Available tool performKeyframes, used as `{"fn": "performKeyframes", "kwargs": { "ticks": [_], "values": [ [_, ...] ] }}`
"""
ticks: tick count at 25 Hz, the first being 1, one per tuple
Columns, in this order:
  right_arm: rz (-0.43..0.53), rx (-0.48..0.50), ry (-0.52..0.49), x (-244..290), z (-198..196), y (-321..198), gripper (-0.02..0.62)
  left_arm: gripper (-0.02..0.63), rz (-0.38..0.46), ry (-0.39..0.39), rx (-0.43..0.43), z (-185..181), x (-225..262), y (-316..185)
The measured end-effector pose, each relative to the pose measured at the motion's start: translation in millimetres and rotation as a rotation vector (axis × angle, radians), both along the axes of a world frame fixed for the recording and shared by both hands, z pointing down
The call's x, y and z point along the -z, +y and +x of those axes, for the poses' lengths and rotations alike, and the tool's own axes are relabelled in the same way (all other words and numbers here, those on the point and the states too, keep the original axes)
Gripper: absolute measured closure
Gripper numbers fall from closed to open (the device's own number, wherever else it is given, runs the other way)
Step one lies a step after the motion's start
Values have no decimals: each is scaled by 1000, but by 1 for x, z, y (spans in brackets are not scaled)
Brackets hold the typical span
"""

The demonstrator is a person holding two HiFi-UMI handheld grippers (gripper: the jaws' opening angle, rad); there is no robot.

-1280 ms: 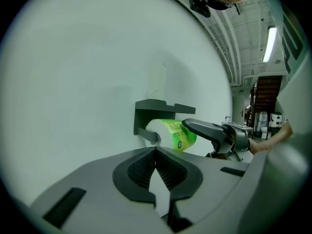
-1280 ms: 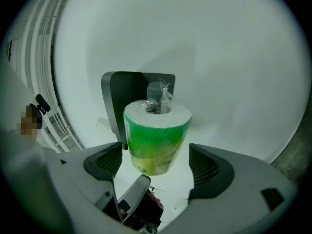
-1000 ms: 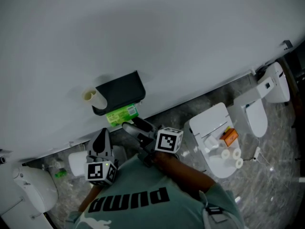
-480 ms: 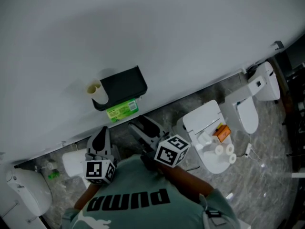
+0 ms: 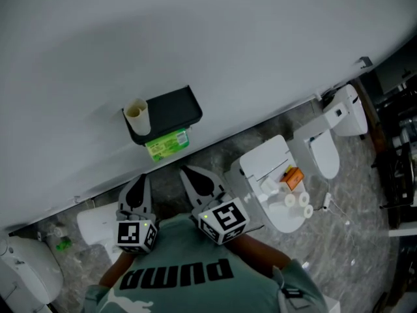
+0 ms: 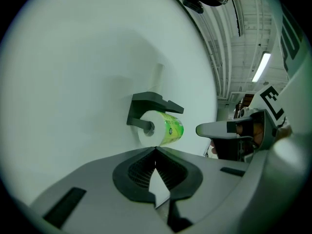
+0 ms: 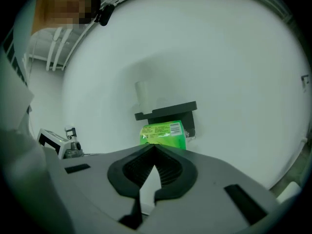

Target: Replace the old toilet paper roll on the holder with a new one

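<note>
I hold the left gripper (image 5: 139, 182) and right gripper (image 5: 193, 175) closed, empty. The green roll (image 5: 167, 145) lies ahead, axis along the wall (image 5: 228, 44), nearer my right.

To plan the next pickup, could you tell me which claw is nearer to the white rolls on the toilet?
Right. The right claw is just left of the toilet bearing the white rolls; the left claw is farther left still.

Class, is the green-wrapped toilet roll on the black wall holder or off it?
On: green-wrapped toilet roll threaded on spindle of black wall holder.
</note>
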State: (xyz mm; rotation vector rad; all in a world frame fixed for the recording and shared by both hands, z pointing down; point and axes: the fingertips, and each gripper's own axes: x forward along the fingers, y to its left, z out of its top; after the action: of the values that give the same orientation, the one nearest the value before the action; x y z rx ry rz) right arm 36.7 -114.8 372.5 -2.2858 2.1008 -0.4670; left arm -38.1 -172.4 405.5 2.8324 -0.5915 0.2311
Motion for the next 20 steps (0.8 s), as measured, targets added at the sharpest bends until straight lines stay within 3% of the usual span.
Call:
{"fn": "performKeyframes", "kwargs": {
  "ticks": [6,11,20],
  "values": [
    [-31,-28,93,-1,-8,5,589,603,9,-3,-8,-14,-7,2],
    [-22,-40,94,3,-13,5,589,603,22,-1,-11,-21,-2,6],
    [36,-10,139,14,-12,2,589,603,72,-11,62,-33,12,4]
  ]
}}
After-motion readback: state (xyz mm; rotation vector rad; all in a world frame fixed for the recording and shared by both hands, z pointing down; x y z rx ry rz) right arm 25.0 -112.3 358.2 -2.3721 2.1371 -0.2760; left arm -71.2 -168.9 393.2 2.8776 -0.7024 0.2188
